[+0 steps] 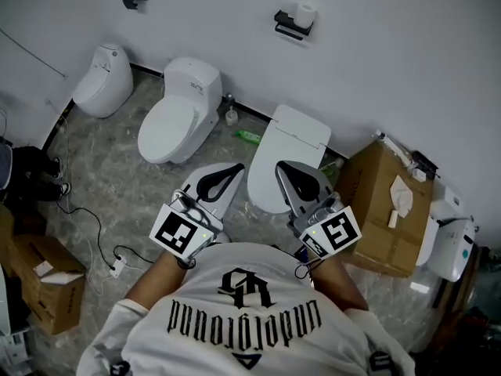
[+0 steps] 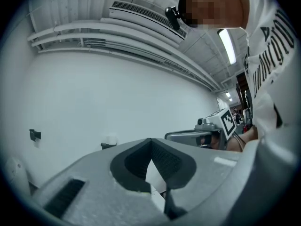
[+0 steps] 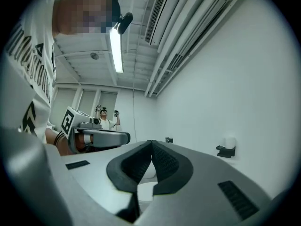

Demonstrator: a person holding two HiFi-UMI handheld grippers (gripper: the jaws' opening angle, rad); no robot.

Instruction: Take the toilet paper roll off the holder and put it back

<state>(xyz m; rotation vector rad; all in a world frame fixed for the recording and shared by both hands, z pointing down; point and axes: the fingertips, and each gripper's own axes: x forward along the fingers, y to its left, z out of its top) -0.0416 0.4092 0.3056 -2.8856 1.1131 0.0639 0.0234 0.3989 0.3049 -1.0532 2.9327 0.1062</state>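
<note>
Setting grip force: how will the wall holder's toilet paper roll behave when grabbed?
Likely light and squashy: the toilet paper roll is wound paper, may dent. Round, so apt to roll. Seems perched on the black holder; a nudge might topple it.

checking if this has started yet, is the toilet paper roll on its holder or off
On: the toilet paper roll stands upright on the black holder fixed to the wall.

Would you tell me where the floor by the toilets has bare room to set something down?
The marble floor is bare between the small left toilet, the middle toilet and the power strip. It is crowded between the right toilet and the cardboard box, and around the green bottle.
</note>
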